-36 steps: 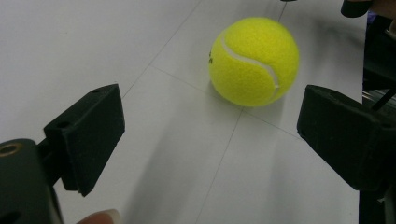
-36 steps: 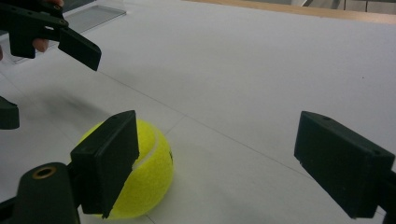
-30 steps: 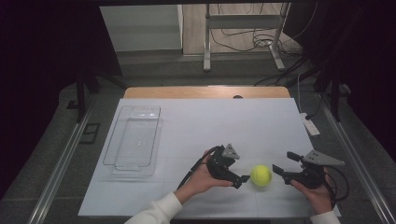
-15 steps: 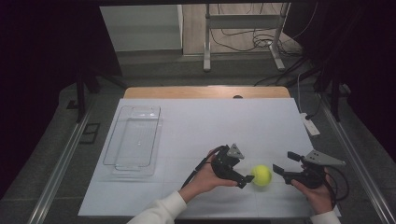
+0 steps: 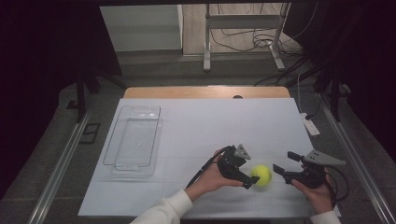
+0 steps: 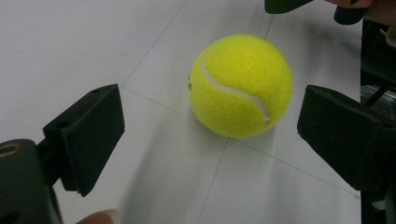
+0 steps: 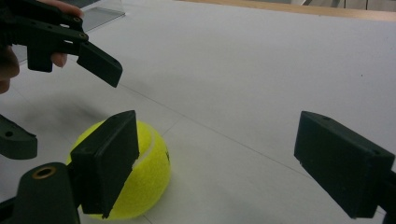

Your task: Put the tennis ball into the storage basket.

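A yellow tennis ball [image 5: 261, 175] lies on the white table near the front edge. My left gripper [image 5: 250, 171] is open, and its two black jaws flank the ball's left side. In the left gripper view the ball [image 6: 240, 86] sits just ahead of the left gripper [image 6: 215, 135], between the jaw tips and untouched. My right gripper [image 5: 284, 162] is open and empty, a short way right of the ball. In the right gripper view the ball [image 7: 154, 175] is half hidden behind the left jaw of the right gripper [image 7: 224, 163].
A clear plastic tray [image 5: 133, 140] stands empty on the left part of the table. A small white device [image 5: 310, 125] lies at the table's right edge. Cables trail from both grippers toward the front edge.
My left gripper has slid right toward the ball, and its jaws now reach around it. The ball and the right gripper have stayed put.
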